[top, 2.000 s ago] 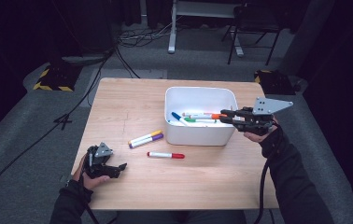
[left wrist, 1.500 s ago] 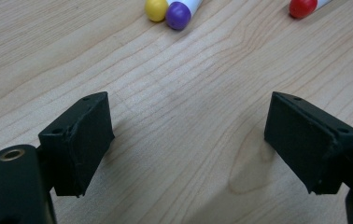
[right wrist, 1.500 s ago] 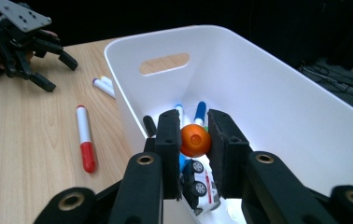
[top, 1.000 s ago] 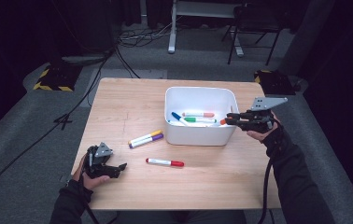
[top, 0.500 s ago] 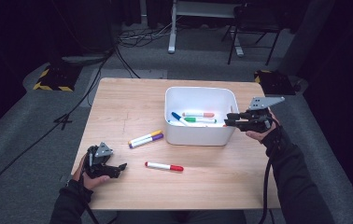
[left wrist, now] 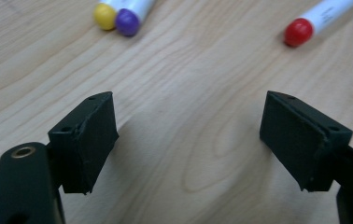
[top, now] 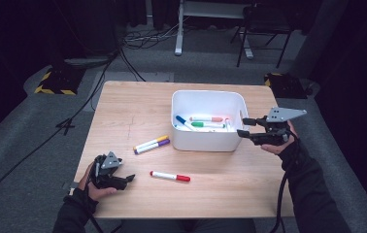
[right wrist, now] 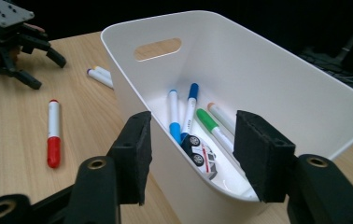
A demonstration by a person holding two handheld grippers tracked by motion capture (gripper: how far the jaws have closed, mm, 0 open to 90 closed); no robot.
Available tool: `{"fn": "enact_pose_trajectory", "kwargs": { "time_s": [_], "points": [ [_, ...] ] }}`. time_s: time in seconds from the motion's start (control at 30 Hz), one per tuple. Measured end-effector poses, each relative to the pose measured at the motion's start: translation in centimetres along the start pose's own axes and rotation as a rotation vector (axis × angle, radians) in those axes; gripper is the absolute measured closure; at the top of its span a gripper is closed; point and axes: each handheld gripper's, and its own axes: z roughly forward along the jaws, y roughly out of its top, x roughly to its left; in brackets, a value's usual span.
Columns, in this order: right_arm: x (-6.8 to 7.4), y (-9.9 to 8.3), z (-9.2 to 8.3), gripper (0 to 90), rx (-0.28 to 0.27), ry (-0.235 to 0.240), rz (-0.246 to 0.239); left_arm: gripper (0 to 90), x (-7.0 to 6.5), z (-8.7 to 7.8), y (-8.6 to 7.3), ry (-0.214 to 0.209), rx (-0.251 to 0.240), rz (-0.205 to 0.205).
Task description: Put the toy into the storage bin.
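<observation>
High view: the right gripper (top: pixel 245 126) hangs at the white plastic bin's (top: pixel 206 140) right rim, its jaws having just opened, empty. Left gripper view: the left gripper (left wrist: pixel 191 140) gapes wide over bare wood. Right gripper view: a toy car (right wrist: pixel 201 152) lies inside the bin.

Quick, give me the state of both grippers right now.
Left gripper: open, nothing between its jaws, over bare wooden table.
Right gripper: open, holding nothing; jaws have just been opening at the white plastic bin.

Dark studio (floor cables (top: pixel 138 41))
</observation>
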Motion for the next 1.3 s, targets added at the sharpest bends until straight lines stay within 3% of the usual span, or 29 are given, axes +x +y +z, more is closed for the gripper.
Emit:
{"fn": "enact_pose_trajectory", "kwargs": {
  "time_s": [0.07,0.2,0.37,0.67,0.83,1.03,1.13,1.3],
  "points": [
    [0.3,-0.3,-0.7,43.4,-0.018,-0.002,-0.003,20.5,-0.6,0.2,0.2,-0.039,0.006,0.020],
    [0.8,-1.1,-1.9,40.6,-0.033,-0.029,0.002,20.6,-2.0,0.9,1.1,-0.081,0.017,0.084],
    [1.5,-2.6,-3.3,37.5,-0.036,-0.059,-0.026,21.5,-3.3,2.1,2.4,-0.120,0.022,0.130],
    [2.0,-6.7,-4.4,35.2,0.016,-0.077,-0.001,22.2,-4.4,3.5,3.9,-0.161,0.017,0.164],
    [2.2,-9.0,-3.3,34.9,0.080,-0.060,0.014,35.0,-4.9,3.7,4.3,-0.190,0.008,0.193],
    [2.1,-11.7,-1.1,34.9,0.169,-0.032,0.045,59.5,-5.2,3.8,4.3,-0.215,-0.024,0.224],
    [2.0,-12.6,-0.1,34.8,0.189,-0.005,0.061,72.5,-5.5,3.8,4.3,-0.217,-0.028,0.264],
    [2.3,-13.6,1.3,35.0,0.217,0.021,0.071,75.5,-5.7,3.9,4.4,-0.206,-0.032,0.256]
  ]
}}
